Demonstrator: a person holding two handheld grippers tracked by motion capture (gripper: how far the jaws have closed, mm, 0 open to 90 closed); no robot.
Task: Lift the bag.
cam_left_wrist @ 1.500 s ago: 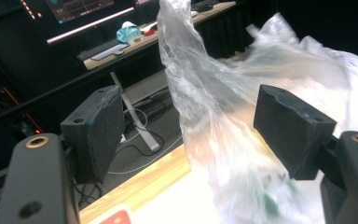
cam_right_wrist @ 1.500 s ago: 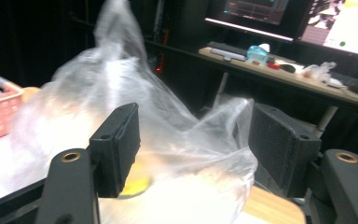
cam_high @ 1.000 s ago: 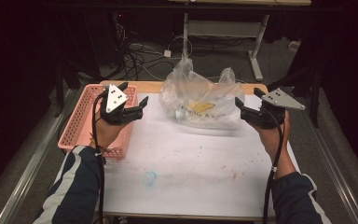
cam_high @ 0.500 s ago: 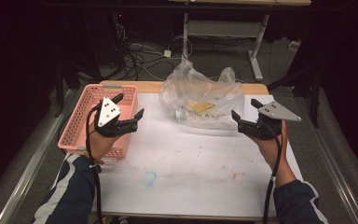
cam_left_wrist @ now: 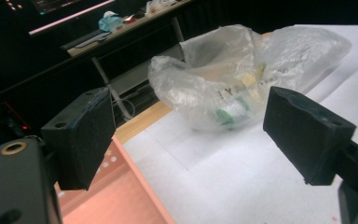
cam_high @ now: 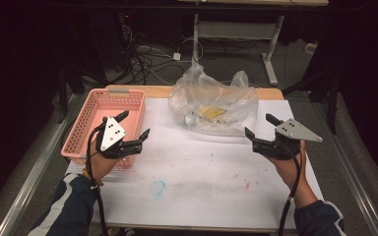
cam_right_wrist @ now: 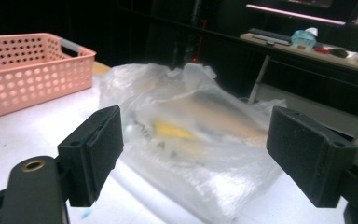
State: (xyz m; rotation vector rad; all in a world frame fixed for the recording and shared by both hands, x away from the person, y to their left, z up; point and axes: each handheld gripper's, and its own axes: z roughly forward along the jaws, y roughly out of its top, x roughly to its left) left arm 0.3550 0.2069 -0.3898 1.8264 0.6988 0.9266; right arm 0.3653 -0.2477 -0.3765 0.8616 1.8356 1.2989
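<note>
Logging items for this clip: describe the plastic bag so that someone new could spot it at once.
Start at the white-topped table and look to its far edge, right of the pink perforated plastic basket. There lies the crumpled clear plastic bag, with something yellow showing through. It is the one see-through, shapeless thing there.

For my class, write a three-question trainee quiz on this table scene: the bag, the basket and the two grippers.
1. True or false: the pink basket sits at the table's left side.
2. Which lies nearer the clear plastic bag? A. left gripper B. right gripper
3. Fill in: both grippers' jaws are ____.

Key: 1 true. 2 B. 3 open, holding nothing.
</note>
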